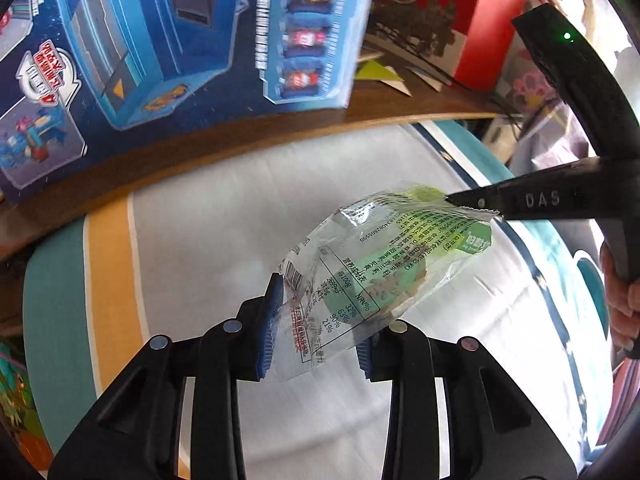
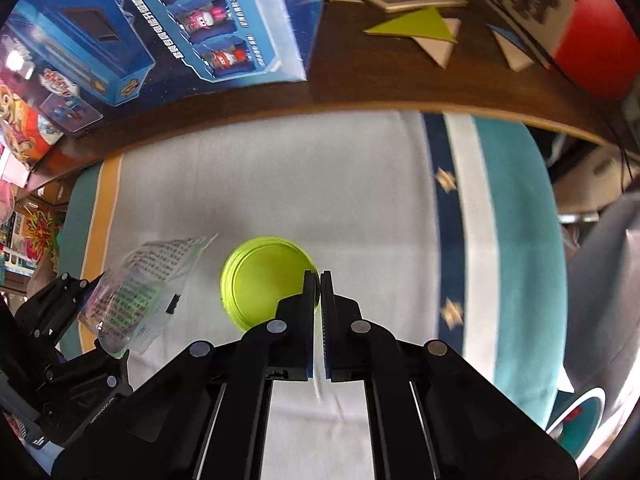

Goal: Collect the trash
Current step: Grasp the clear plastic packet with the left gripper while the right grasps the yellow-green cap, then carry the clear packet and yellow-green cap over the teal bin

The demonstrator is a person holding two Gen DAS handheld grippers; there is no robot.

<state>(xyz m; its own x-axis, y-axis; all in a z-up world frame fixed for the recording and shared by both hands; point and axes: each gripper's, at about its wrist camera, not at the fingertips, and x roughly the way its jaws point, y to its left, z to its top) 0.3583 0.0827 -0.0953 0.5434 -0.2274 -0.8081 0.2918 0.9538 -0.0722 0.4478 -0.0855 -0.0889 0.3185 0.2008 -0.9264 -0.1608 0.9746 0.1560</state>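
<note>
Blurred small print on the clear wrapper (image 2: pixel 148 280); toy box (image 1: pixel 160 40) cut by frame edge.

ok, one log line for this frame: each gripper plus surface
left gripper: shut on clear wrapper | right gripper: shut on green lid rim | both lifted over striped cloth

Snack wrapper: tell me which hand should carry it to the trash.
Left. The left gripper has its jaws pinching the snack wrapper above the cloth; the right gripper is shut on the green lid.

Left claw (image 1: pixel 316 326) pinches clear wrapper (image 1: pixel 384 256) above cloth (image 1: pixel 208 216).
</note>
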